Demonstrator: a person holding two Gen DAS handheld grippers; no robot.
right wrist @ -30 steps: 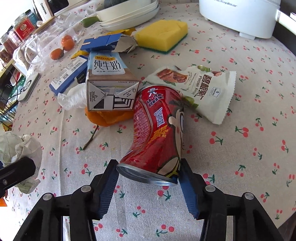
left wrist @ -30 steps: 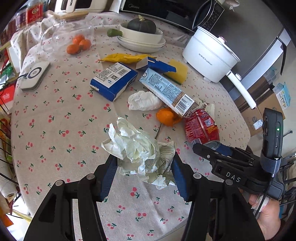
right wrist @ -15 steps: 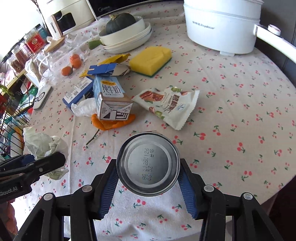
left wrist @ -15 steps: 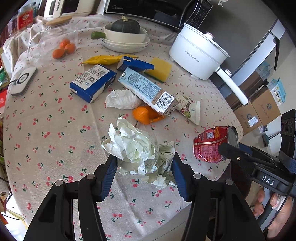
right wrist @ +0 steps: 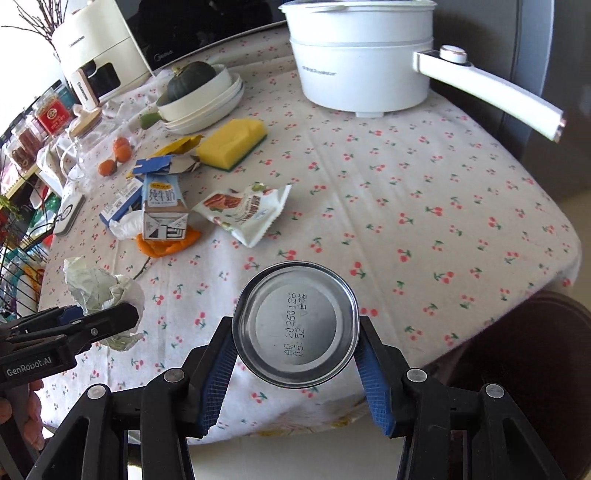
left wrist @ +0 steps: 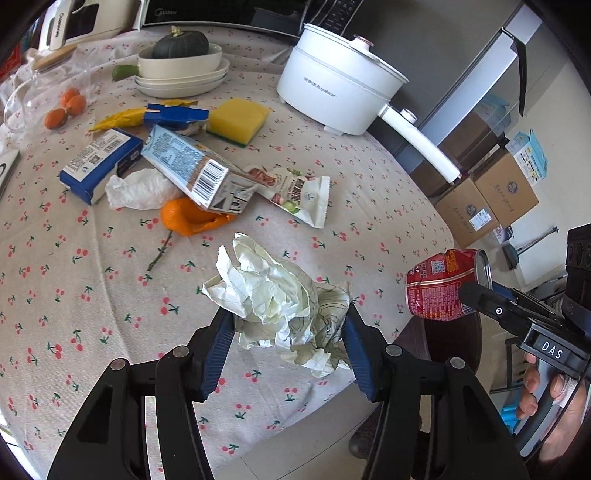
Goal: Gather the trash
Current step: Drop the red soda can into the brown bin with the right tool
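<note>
Readable writing we record: "Royalstar" on the white electric pot [right wrist: 364, 62]; "Midea" on the dark microwave [left wrist: 221, 11] behind; "纯牛奶" on the milk carton [right wrist: 164, 206]; a date code, only partly readable, on the red can [right wrist: 295, 328] base; "DAS" and "GenRobot.AI" on the gripper bodies.

Surface: round table [left wrist: 74, 295] under a cherry-print cloth, cardboard boxes [left wrist: 491, 199] on the floor beyond.

We find the left gripper [left wrist: 288, 334] clamped on the crumpled paper wad [left wrist: 280, 302], raised above the table edge. The right gripper [right wrist: 295, 350] grips the can, base toward its camera, lifted past the rim.

Snack packet [left wrist: 295, 192] lettering is too small to read. Orange peel [left wrist: 192, 219] lies partly hidden beneath the carton.
</note>
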